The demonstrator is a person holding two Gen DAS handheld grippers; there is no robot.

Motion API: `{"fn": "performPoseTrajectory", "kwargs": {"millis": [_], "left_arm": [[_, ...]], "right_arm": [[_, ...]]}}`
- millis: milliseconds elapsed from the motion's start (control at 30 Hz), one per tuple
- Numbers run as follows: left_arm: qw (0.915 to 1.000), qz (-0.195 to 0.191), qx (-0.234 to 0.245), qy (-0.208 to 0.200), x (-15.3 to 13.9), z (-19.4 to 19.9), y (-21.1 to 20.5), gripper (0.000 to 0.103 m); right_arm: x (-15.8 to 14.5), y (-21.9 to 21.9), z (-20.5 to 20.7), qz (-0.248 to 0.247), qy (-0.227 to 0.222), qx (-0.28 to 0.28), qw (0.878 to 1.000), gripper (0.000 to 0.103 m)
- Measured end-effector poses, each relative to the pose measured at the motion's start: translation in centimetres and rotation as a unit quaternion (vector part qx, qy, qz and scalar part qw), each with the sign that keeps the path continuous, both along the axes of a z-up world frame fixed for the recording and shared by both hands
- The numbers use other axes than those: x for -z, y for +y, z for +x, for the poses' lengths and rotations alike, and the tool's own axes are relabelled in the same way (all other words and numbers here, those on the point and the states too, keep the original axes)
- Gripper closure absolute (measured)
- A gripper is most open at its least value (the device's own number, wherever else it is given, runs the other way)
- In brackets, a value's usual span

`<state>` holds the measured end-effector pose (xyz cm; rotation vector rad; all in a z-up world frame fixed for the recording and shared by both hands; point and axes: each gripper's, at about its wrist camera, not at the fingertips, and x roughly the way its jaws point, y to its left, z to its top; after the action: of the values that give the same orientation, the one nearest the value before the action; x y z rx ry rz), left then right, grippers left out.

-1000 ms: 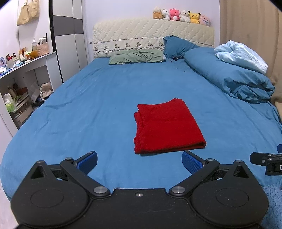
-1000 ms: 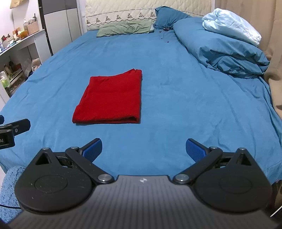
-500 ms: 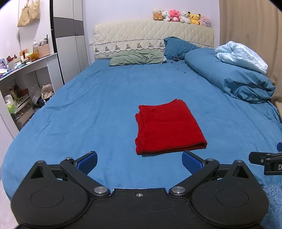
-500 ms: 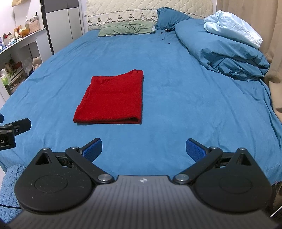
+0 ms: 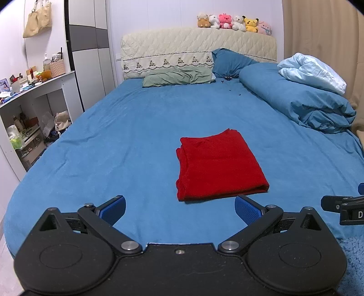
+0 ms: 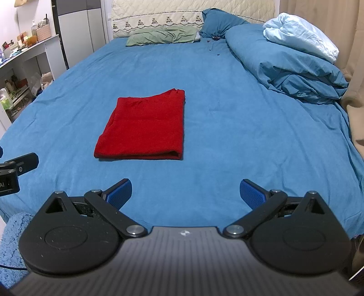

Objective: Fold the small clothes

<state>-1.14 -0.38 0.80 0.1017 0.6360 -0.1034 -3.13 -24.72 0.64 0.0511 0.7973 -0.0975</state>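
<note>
A red garment (image 5: 218, 165) lies folded into a flat rectangle on the blue bed sheet (image 5: 127, 136); it also shows in the right wrist view (image 6: 145, 127). My left gripper (image 5: 179, 210) is open and empty, held near the bed's front edge, just short of the garment's near edge. My right gripper (image 6: 185, 193) is open and empty, near the front edge and to the right of the garment. Each gripper's tip shows at the edge of the other's view.
A rolled blue duvet (image 5: 302, 102) with a pale blue blanket (image 5: 311, 72) lies along the right side. Pillows (image 5: 177, 77) and a headboard with plush toys (image 5: 234, 21) are at the far end. A cluttered white desk (image 5: 29, 91) stands left of the bed.
Both grippers have drawn back and risen slightly from the garment. The garment has not moved. Both grippers stay open.
</note>
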Motion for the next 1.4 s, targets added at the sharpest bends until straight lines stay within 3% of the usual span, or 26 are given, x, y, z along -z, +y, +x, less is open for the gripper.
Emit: {"fn": "performPoseTrajectory", "kwargs": {"millis": [1400], "left_arm": [[0.9999,0.002,-0.008,-0.007,0.36,0.23,-0.10,0.000]], "right_arm": [[0.23,0.52,0.13,-0.001,0.002,0.002,1.000,0.000]]}}
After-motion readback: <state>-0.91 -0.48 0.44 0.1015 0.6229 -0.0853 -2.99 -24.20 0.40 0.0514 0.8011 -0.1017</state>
